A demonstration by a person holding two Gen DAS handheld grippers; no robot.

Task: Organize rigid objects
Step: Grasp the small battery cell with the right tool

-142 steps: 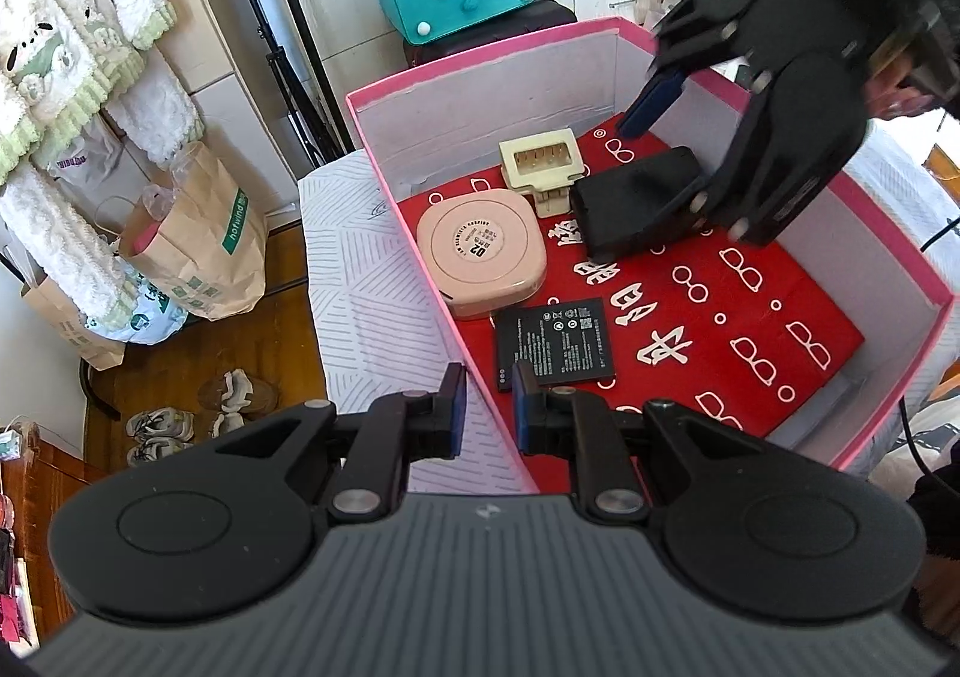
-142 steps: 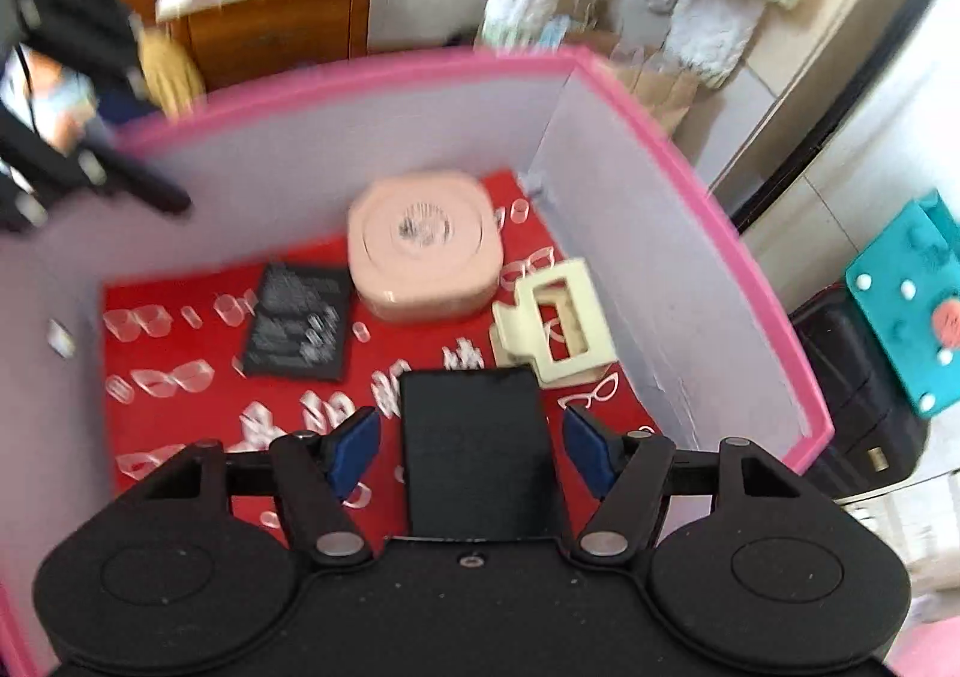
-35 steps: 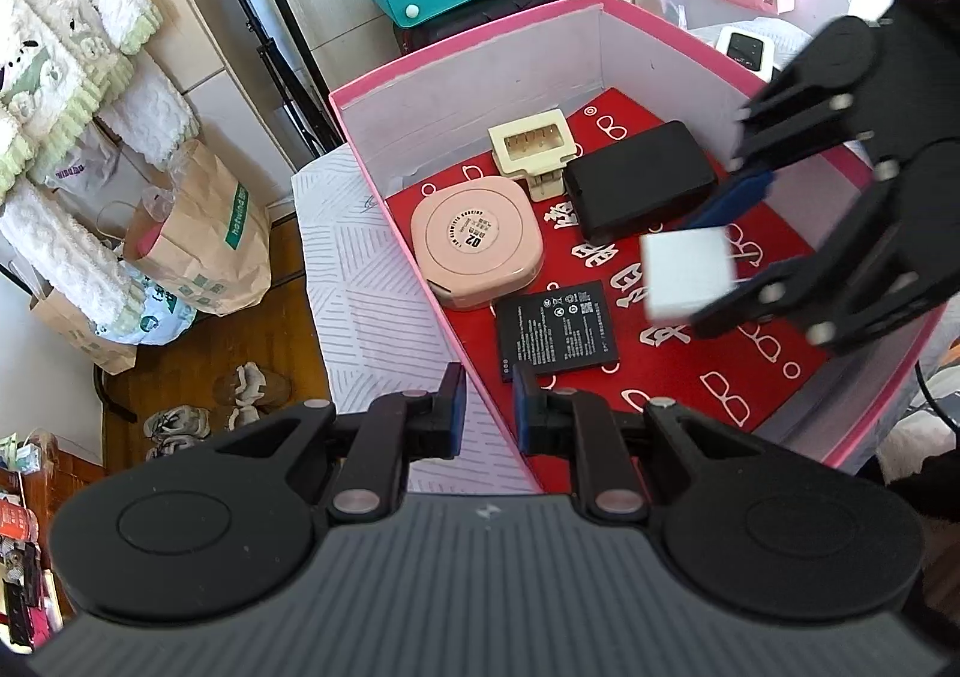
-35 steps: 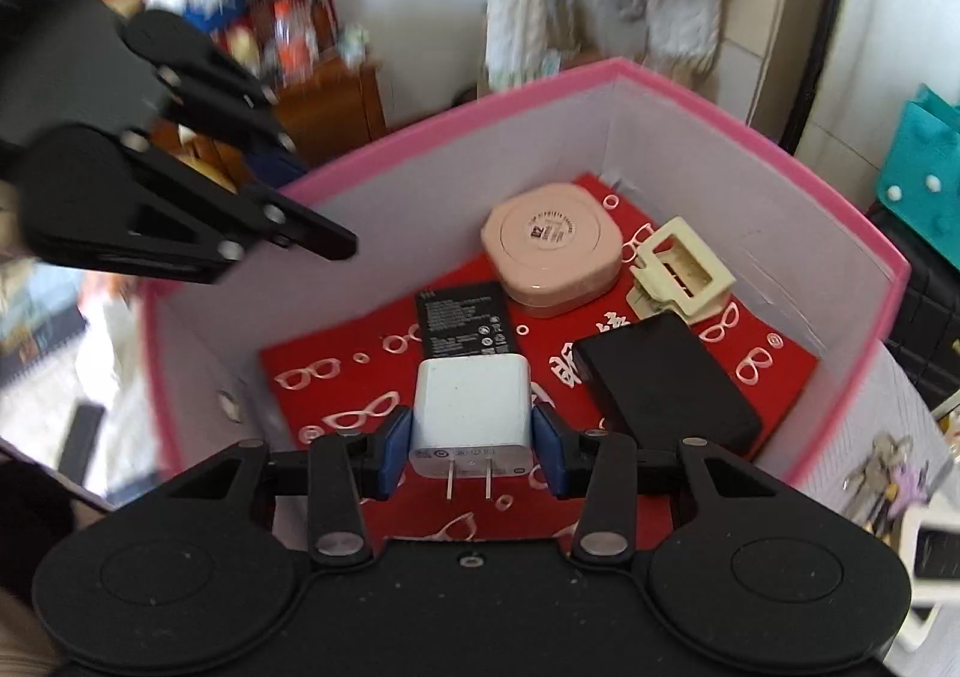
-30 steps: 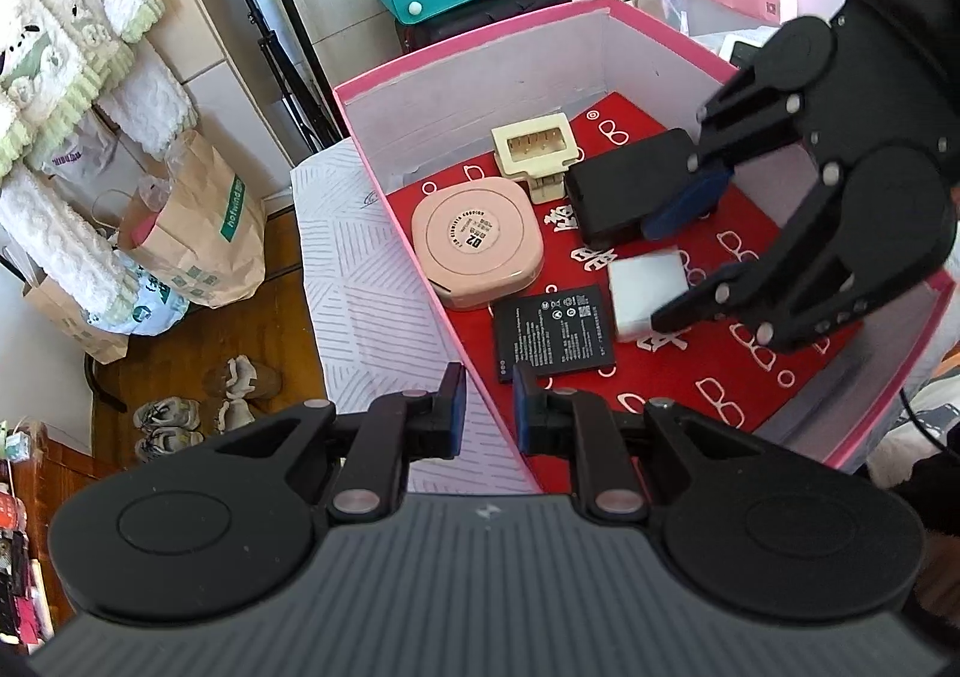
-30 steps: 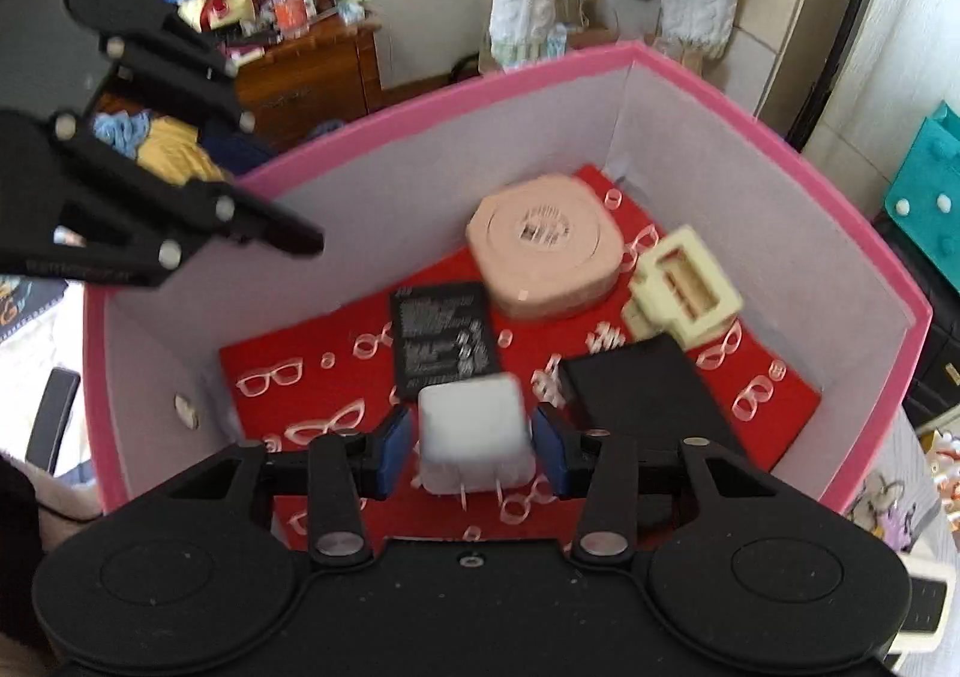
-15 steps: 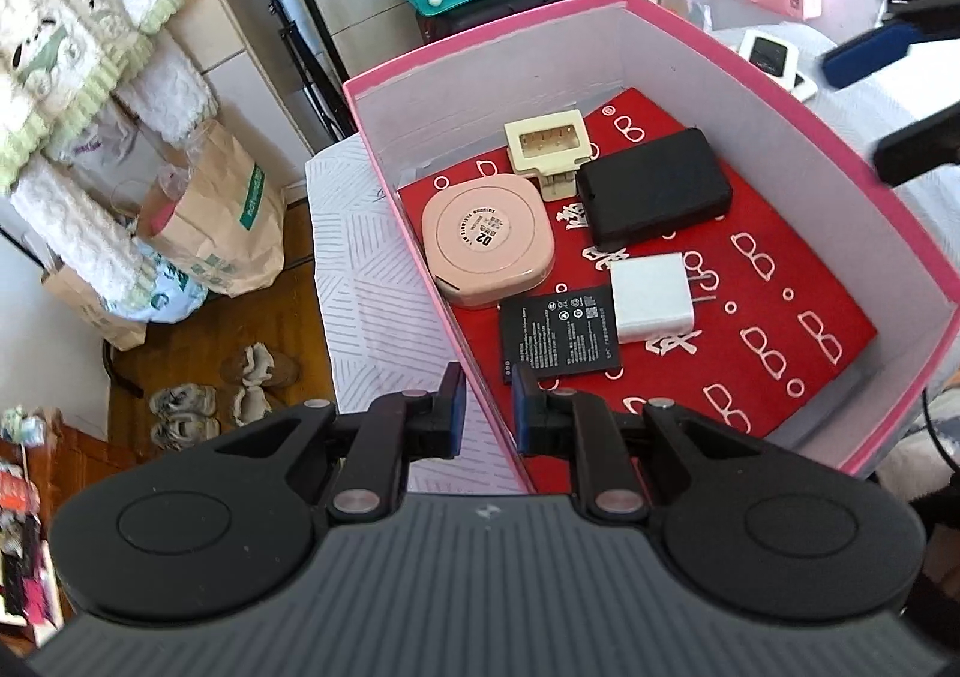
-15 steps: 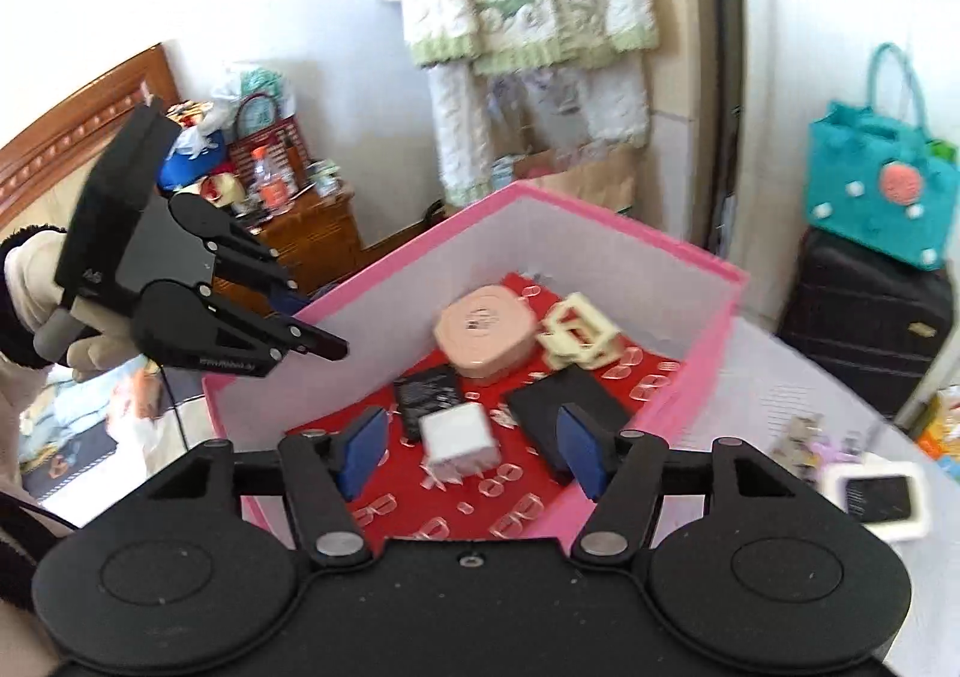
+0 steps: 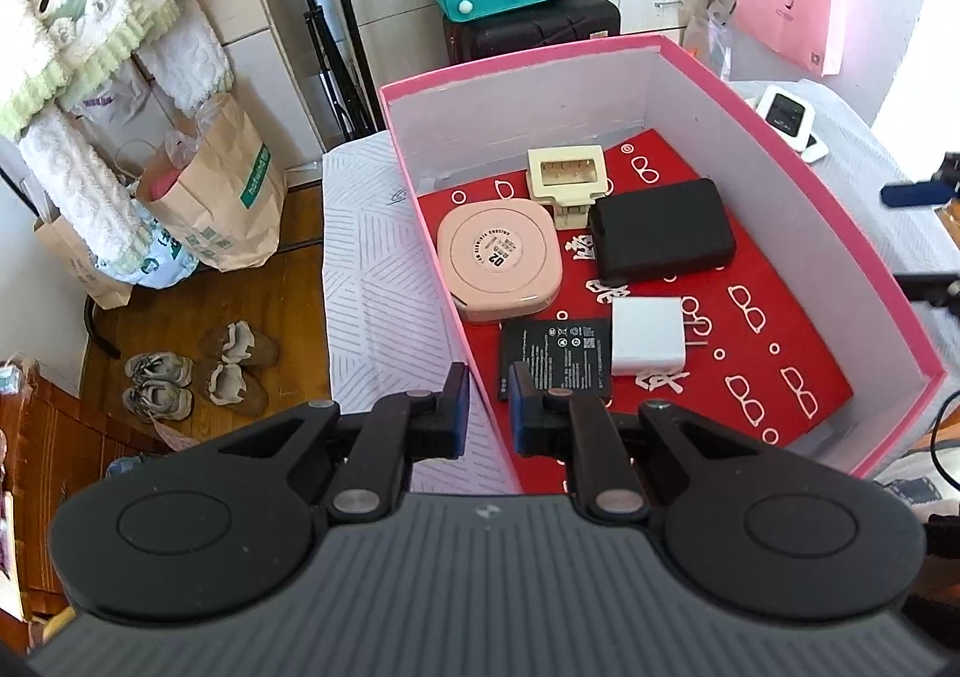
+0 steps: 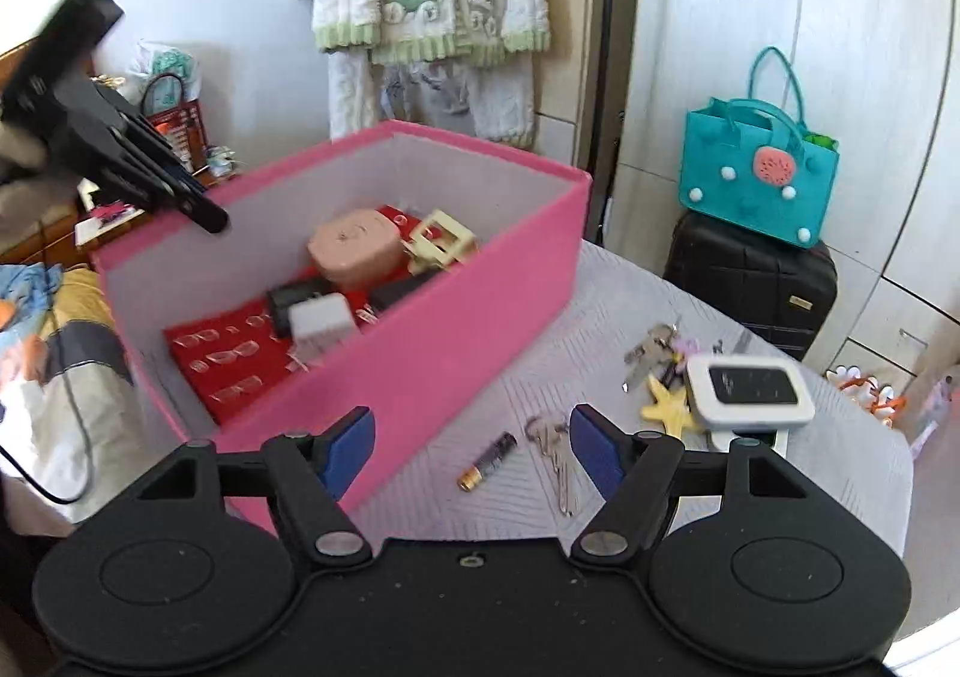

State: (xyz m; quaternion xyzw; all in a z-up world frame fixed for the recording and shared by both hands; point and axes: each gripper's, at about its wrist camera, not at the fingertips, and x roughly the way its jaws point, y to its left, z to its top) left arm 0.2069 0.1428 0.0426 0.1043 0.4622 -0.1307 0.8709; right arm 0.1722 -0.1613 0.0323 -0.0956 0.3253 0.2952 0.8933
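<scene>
A pink box [image 9: 780,155] on the white-clothed table holds a white charger [image 9: 648,335], a flat black battery [image 9: 555,359], a pink rounded case [image 9: 498,257], a cream clip [image 9: 567,176] and a black power bank [image 9: 660,230]. My left gripper [image 9: 486,413] is shut and empty, above the box's near-left wall. My right gripper [image 10: 471,449] is outside the box, over the table. Its jaws are opening and nothing is between them. Below it lie an AA battery [image 10: 487,461] and keys [image 10: 555,458]. The charger [image 10: 321,323] rests free in the box [image 10: 480,281].
A white device with a screen [image 10: 750,389], a yellow star keyring [image 10: 666,407] and another key bunch [image 10: 651,353] lie on the table. Behind stand a black suitcase [image 10: 750,281] with a teal bag [image 10: 759,179]. Shoes [image 9: 198,371] and paper bags are on the floor.
My right gripper let go of the white charger inside the box, opened wider and drew back out over the table. The left gripper has stayed where it was.
</scene>
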